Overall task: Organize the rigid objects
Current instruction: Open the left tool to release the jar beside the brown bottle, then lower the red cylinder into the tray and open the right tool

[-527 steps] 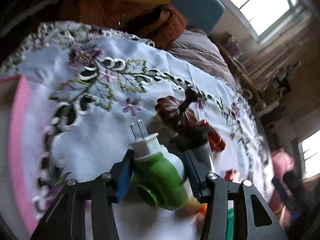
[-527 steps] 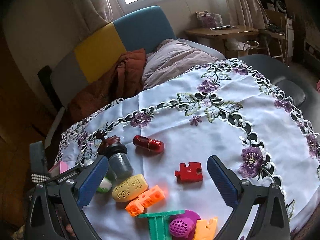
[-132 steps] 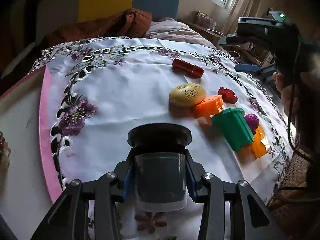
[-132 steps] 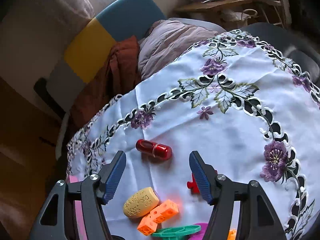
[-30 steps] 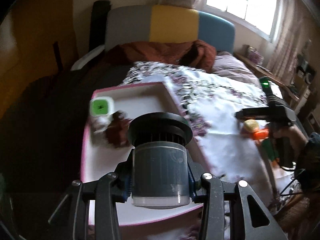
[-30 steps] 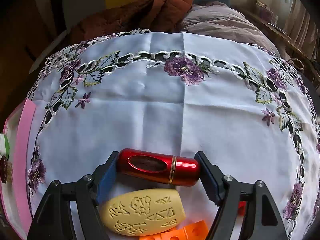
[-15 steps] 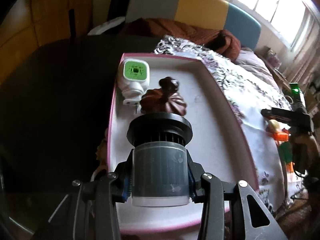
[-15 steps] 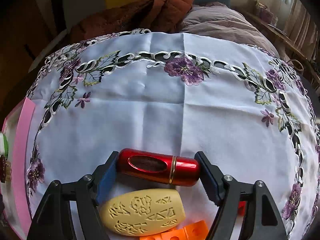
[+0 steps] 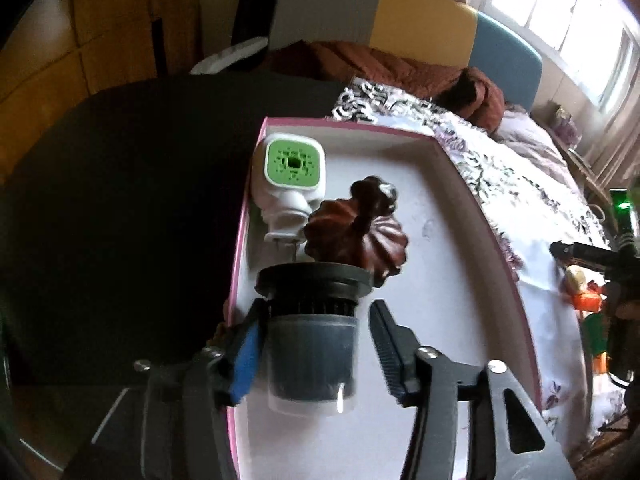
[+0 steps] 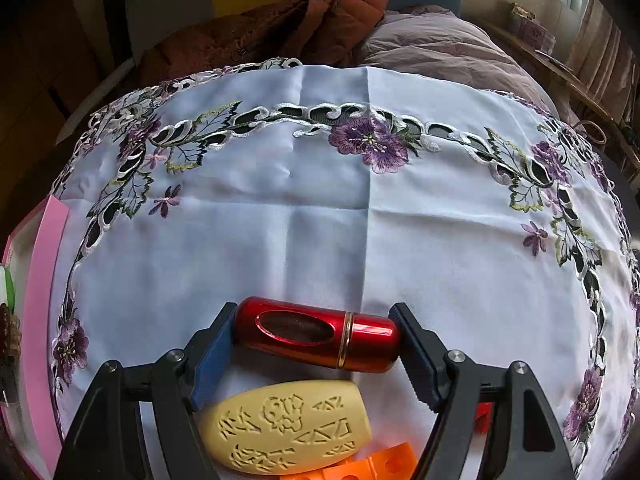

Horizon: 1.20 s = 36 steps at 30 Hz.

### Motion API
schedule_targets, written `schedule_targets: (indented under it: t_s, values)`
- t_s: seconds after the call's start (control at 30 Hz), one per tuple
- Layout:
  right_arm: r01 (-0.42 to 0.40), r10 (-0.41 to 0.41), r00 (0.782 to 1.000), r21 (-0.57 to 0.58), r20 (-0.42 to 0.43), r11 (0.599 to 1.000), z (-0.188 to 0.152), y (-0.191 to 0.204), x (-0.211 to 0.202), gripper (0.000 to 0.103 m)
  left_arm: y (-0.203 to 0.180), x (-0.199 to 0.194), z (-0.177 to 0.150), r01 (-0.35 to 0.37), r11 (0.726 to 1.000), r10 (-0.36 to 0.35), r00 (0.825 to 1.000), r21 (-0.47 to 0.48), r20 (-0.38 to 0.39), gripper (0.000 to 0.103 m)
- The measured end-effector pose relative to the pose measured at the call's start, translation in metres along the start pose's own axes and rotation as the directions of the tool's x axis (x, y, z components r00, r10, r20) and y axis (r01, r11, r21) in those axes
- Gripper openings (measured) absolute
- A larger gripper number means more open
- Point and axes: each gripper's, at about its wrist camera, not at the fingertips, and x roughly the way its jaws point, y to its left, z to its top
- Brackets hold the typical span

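Left gripper (image 9: 316, 344) hovering over the near end of a pink-edged white tray (image 9: 460, 280), jaws opening, with a grey cylinder (image 9: 310, 344) capped by a black ribbed lid standing between them. Left blue pad just at the cylinder's side, right pad clear of it with a visible gap; grip released. Just beyond the cylinder, touching or nearly touching its lid, a dark brown fluted ornament (image 9: 360, 236), and past that a white plug-in unit with a green face (image 9: 292, 168) near the tray's far left corner.

Right gripper (image 10: 316, 344) low over the embroidered tablecloth (image 10: 320, 208), jaws set wide and closed endwise on a red metal tube (image 10: 320, 338) lying crosswise, one pad against each end. Directly below the tube, inside the gripper's frame, a yellow carved oval piece (image 10: 284, 426); orange block (image 10: 380, 464) at the bottom edge. Tray's pink rim at the far left of this view
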Motion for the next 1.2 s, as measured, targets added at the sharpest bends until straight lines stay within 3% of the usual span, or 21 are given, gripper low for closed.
schedule_targets:
  t_s: [0.17, 0.23, 0.57, 1.0, 1.2]
  values:
    - [0.000, 0.000, 1.000, 0.001, 0.000, 1.000, 0.000, 0.000, 0.000, 0.077, -0.003, -0.024, -0.005, -0.064, 0.998, 0.063, 0.996, 0.026, 0.069, 0.057]
    - [0.001, -0.001, 1.000, 0.000, 0.000, 1.000, 0.000, 0.000, 0.000, 0.077, -0.003, -0.035, -0.006, -0.085, 0.996, 0.082, 0.992, 0.024, 0.099, 0.062]
    - [0.004, -0.004, 1.000, 0.028, 0.023, 1.000, 0.001, -0.005, -0.002, 0.076, -0.013, -0.075, -0.011, -0.109, 0.992, 0.095, 0.974, 0.057, 0.208, 0.066]
    - [-0.013, 0.005, 0.993, 0.059, 0.121, 0.998, 0.003, -0.007, -0.019, 0.076, -0.007, -0.075, -0.015, -0.099, 0.995, 0.092, 0.978, 0.029, 0.190, 0.066]
    - [-0.112, 0.114, 0.979, -0.021, 0.167, 0.994, 0.004, 0.014, -0.039, 0.076, 0.000, -0.071, -0.015, -0.096, 0.995, 0.095, 0.980, -0.002, 0.173, 0.066]
